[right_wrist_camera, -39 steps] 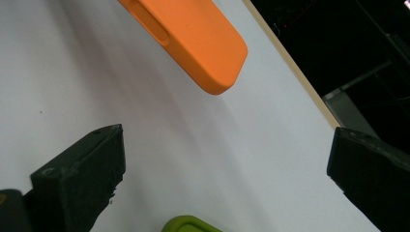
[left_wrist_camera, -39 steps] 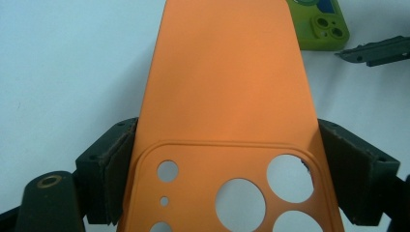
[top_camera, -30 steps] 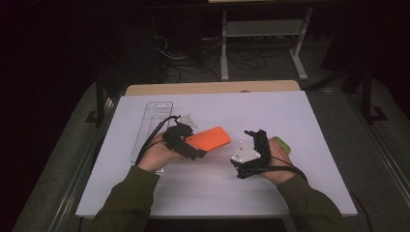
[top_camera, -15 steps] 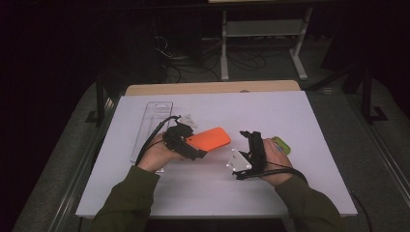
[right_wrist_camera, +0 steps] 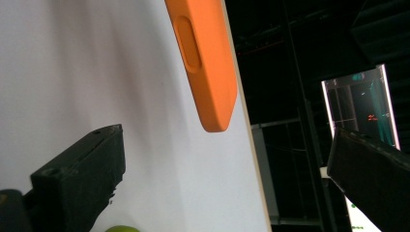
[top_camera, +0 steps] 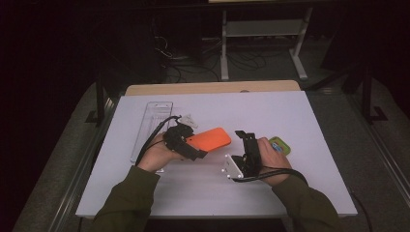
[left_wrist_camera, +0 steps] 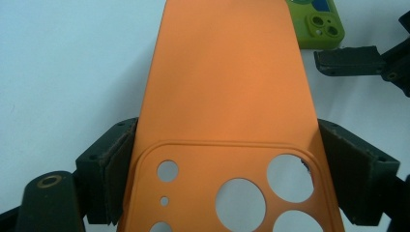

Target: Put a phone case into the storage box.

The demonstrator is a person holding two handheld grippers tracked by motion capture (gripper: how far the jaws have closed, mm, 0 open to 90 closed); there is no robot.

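Orange phone case point(top_camera: 209, 139) pinched by its two long edges at the camera-cutout end in the left gripper point(top_camera: 186, 145), jaws pressed on both sides; left gripper view shows the pads tight on the case point(left_wrist_camera: 225, 96), cutout holes nearest the camera. Case sits about surface centre and runs off toward 3 o'clock from the left gripper; can't tell if it touches the white surface point(top_camera: 212, 193) or hangs just over it.

Nearest edge: two olive sleeves at 6 o'clock. Right gripper point(top_camera: 246, 145) just beside the case's free end, at 4 o'clock from it, jaws spread with nothing between them; right gripper view has the case end point(right_wrist_camera: 205, 63) up between the two jaws, apart from both, side button showing. Right hand point(top_camera: 270, 162) wraps the gripper body, cable looping under it.

Green phone case point(top_camera: 280, 145) lies flat at 3 o'clock from the right gripper, partly behind the hand; camera bump visible in left gripper view point(left_wrist_camera: 319, 21).

Farther, at 10 o'clock from the left gripper: clear plastic tray point(top_camera: 152, 121), long, lying flat near the surface's left edge. Small white piece point(top_camera: 187, 121) just beyond the left gripper, too small to identify.
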